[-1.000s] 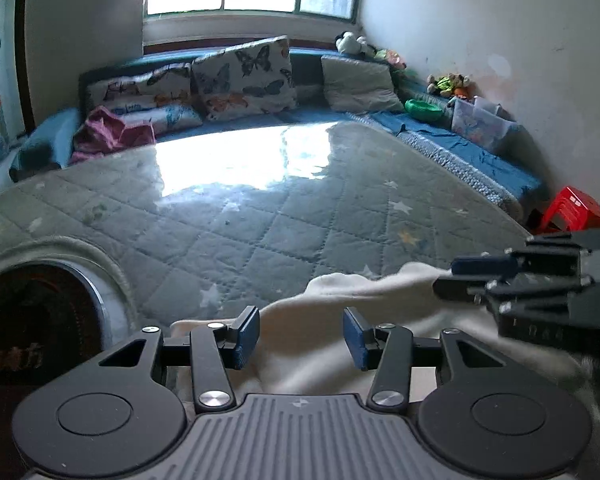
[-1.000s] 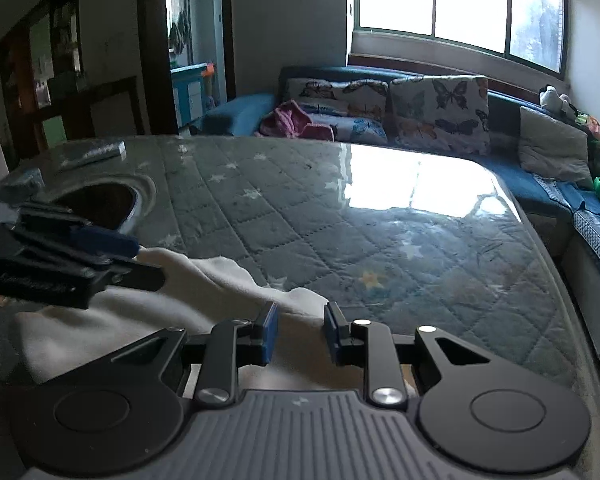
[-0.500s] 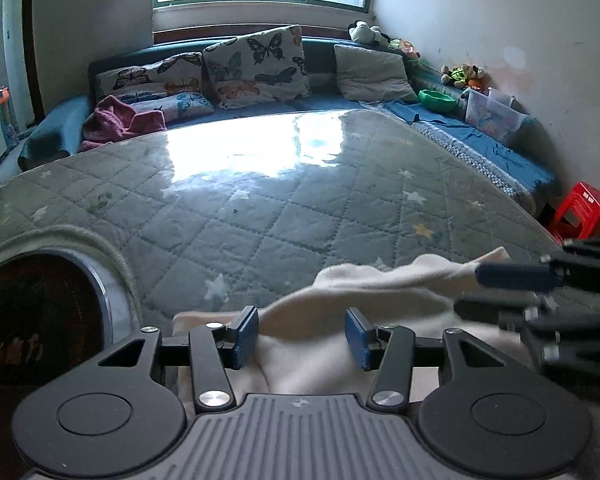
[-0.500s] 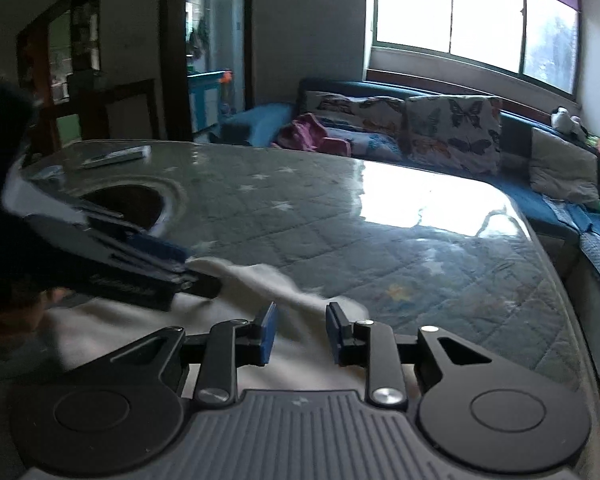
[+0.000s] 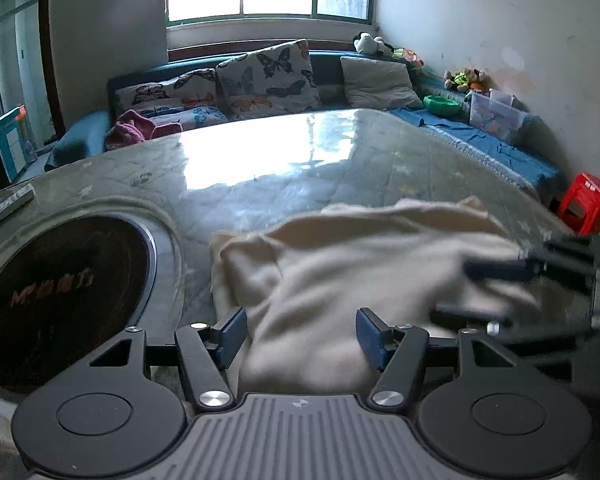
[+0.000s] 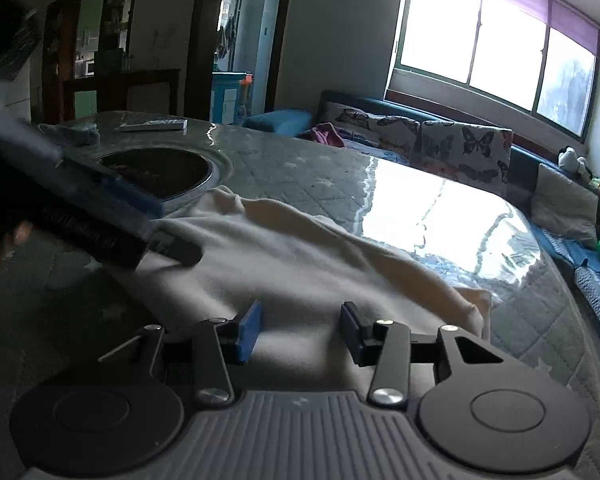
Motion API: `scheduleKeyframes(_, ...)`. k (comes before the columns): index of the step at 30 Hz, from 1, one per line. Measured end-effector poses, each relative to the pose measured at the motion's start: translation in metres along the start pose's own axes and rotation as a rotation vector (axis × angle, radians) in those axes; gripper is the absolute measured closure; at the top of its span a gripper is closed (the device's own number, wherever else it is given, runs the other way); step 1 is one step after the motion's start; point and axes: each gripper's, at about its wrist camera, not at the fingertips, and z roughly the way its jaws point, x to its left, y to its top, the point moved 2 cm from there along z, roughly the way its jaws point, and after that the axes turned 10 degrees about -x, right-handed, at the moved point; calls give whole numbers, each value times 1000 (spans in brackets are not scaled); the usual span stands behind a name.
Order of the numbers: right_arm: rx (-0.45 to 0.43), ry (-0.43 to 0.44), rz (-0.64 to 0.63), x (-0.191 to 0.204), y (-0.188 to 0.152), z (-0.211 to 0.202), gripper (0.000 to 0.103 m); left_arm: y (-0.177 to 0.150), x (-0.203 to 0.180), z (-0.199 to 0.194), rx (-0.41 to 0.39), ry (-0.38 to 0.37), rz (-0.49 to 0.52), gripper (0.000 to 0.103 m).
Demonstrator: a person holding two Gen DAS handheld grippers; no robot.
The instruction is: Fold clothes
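Cream-white fabric garment (image 5: 364, 276), crumpled, lying on the near part of the glass-topped table over a grey-green quilted, star-patterned cover (image 5: 300, 160); its far edge rises in a fold, and a wide bare stretch of table extends beyond toward the butterfly-print cushions (image 5: 268, 76). Round dark inset plate (image 5: 60, 300) borders the garment's left edge. Left gripper (image 5: 298, 334): blue-padded jaws spread apart over the cloth, gripping nothing. Right gripper (image 6: 298, 330): jaws likewise apart above the cloth, near its right-hand edge.
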Motion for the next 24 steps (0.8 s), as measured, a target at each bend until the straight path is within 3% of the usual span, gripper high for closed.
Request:
scheduleKeyframes(8, -27, -22, 36, -4, 5, -19, 50, 0, 0, -10, -30, 10, 4, 36)
scheduleKeyframes(14, -10, -38, 86, -4, -6, -34, 70, -3, -9, -14, -36, -10, 25, 36)
scheduleKeyframes(24, -31, -65, 116, -8, -7, -48, 70, -4, -6, -16, -39, -3, 5, 32)
